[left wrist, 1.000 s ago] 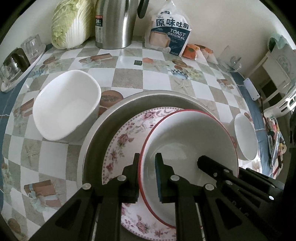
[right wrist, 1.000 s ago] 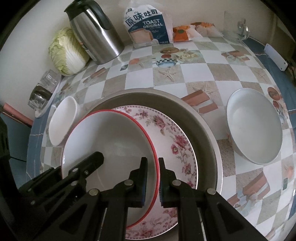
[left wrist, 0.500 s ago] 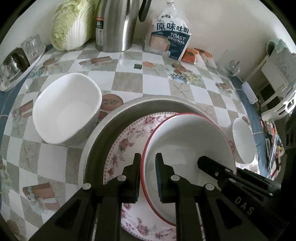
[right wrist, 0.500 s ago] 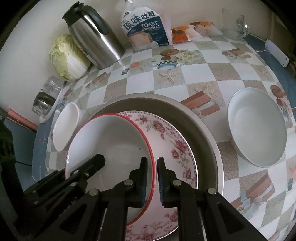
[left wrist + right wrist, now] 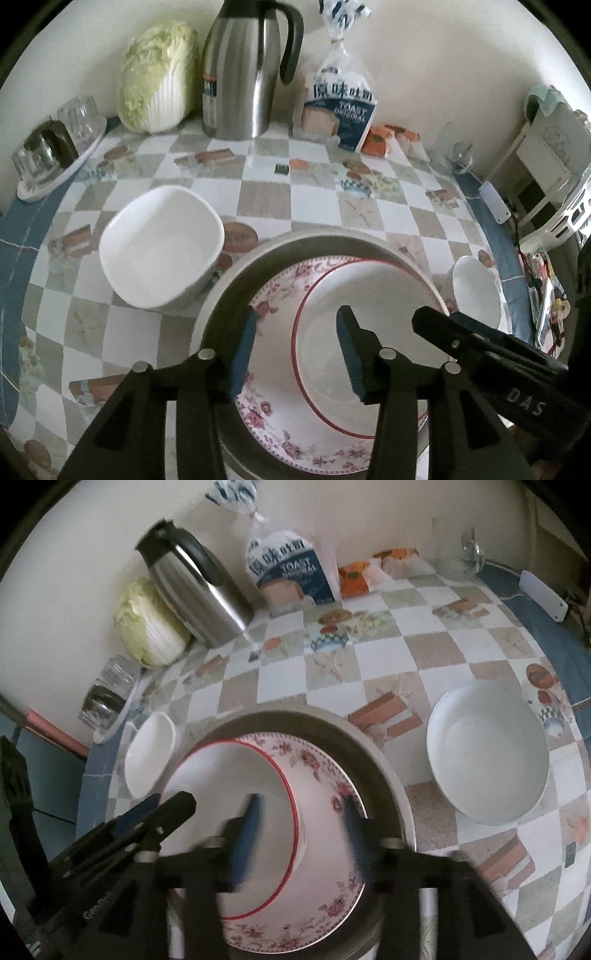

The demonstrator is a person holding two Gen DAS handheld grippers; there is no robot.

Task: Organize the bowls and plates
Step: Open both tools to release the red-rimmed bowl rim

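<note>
Both grippers (image 5: 295, 354) (image 5: 301, 834) are opening, empty, over the bowl (image 5: 369, 354): stiff, slick, breakable, so best pinched at its rim.

Both wrist cameras look steeply down from close above. The left faces the red-rimmed bowl (image 5: 369, 354) from its left; the right (image 5: 236, 812) from the opposite side. Both share the toast bag (image 5: 338, 110) (image 5: 291, 572) behind.

Glossy ceramic red-rimmed bowl (image 5: 373, 332) and floral plate (image 5: 280, 317); matt grey metal basin (image 5: 221, 295); brushed steel thermos jug (image 5: 240, 74); smooth printed tablecloth (image 5: 266, 192).
</note>
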